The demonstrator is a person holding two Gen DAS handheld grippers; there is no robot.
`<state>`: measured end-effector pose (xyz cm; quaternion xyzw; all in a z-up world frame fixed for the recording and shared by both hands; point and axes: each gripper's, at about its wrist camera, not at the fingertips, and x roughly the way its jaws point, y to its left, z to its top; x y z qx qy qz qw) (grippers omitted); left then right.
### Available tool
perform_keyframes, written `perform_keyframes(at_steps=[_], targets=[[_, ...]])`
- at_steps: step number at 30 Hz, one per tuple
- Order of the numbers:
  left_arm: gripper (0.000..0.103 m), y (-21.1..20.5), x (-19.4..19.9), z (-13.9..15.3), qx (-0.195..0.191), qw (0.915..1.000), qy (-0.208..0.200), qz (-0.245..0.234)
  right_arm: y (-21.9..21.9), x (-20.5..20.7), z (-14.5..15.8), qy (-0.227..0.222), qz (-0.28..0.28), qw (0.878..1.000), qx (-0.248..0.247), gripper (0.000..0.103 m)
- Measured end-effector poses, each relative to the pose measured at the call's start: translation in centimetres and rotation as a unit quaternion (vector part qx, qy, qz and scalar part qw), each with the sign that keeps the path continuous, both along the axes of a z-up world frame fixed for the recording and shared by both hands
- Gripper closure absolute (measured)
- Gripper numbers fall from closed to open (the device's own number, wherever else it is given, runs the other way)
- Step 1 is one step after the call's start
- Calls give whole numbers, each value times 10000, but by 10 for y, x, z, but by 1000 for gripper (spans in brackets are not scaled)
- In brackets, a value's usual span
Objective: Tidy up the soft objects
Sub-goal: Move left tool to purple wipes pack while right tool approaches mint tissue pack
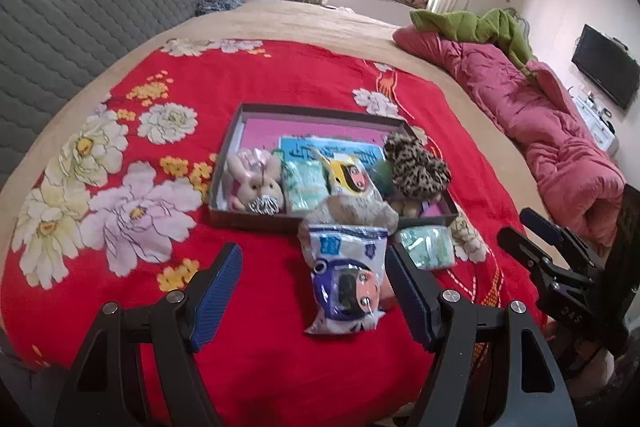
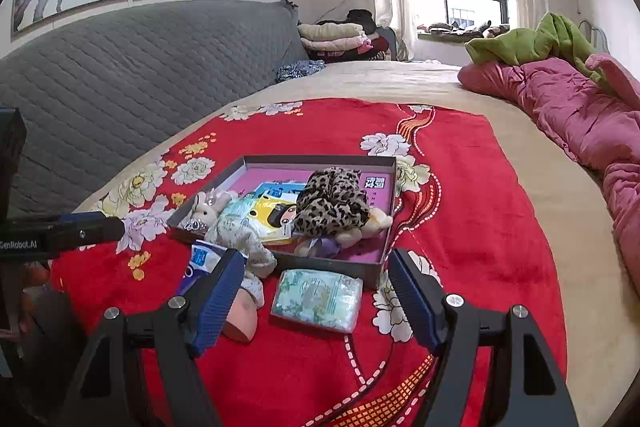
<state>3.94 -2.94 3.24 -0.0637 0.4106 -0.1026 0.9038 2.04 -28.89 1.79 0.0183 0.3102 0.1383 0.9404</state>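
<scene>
The purple-and-white packaged doll (image 1: pixel 346 285) lay on the red floral blanket (image 1: pixel 256 359), just ahead of the left claw (image 1: pixel 314 293) and between its spread blue pads, which touched nothing. The tissue pack (image 2: pixel 318 299) rested between the right claw's (image 2: pixel 316 297) wide, empty fingers, just in front of the shallow cardboard box (image 2: pixel 362 269). Inside that box sat a plush rabbit (image 1: pixel 256 183), a leopard-print plush (image 1: pixel 418 167) and a yellow packaged doll (image 1: pixel 352 177).
</scene>
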Motion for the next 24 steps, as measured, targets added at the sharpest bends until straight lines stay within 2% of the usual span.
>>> perform_keyframes(at_steps=[7,17,24], targets=[[28,-8,-3,-16,-7,9998,140,-157,8,7,-14,239,80,9995,-166,29],[28,-23,2,-56,55,9978,552,-361,17,20,-40,656,150,9973,-300,29],[28,-30,8,-72,19,9962,749,-440,24,22,-44,690,223,9967,-357,29]])
